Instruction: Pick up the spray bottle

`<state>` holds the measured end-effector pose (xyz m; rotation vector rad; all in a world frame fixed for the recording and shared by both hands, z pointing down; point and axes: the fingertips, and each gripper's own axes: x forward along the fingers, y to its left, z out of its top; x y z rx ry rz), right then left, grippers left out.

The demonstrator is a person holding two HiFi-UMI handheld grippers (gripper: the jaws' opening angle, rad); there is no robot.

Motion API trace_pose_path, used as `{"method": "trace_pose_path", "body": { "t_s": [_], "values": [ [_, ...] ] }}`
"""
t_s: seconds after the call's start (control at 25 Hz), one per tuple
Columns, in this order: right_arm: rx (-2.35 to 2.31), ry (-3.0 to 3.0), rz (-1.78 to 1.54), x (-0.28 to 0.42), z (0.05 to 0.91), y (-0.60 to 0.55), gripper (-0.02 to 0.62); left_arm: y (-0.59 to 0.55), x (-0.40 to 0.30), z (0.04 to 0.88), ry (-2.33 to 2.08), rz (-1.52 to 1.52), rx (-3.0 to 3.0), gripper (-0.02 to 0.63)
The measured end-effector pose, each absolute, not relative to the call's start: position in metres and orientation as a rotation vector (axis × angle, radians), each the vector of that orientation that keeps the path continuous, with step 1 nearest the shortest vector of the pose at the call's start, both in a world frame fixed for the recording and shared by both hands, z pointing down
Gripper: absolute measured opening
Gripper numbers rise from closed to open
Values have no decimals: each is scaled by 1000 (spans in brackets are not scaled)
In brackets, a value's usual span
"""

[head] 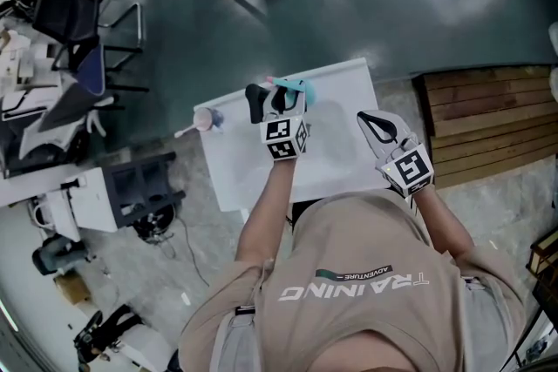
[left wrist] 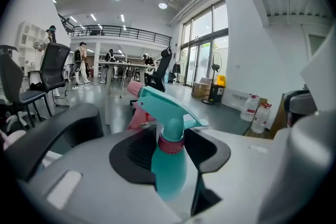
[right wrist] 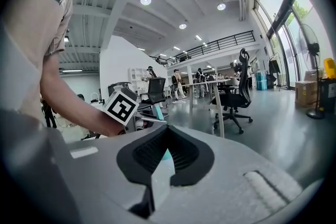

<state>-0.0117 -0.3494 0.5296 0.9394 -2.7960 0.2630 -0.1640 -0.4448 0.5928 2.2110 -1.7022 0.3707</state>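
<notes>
Head view: teal spray bottle [head: 296, 89] upright near far edge of white table [head: 340, 100]. Left gripper [head: 275, 98] set around it; right gripper [head: 366, 121] well apart, over table's right side.
Left gripper view: jaws spread wide, bottle standing between them, gap visible beside it.
Right gripper view: jaw tips pressed together, nothing held
</notes>
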Motion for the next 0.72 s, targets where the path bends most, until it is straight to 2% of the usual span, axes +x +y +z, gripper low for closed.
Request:
{"method": "trace_pose_path", "body": {
  "t_s": [0.72],
  "values": [
    [969, -2775, 248, -20, 528, -344, 2, -424, -152, 564, -1679, 296, 2333, 156]
  ]
}}
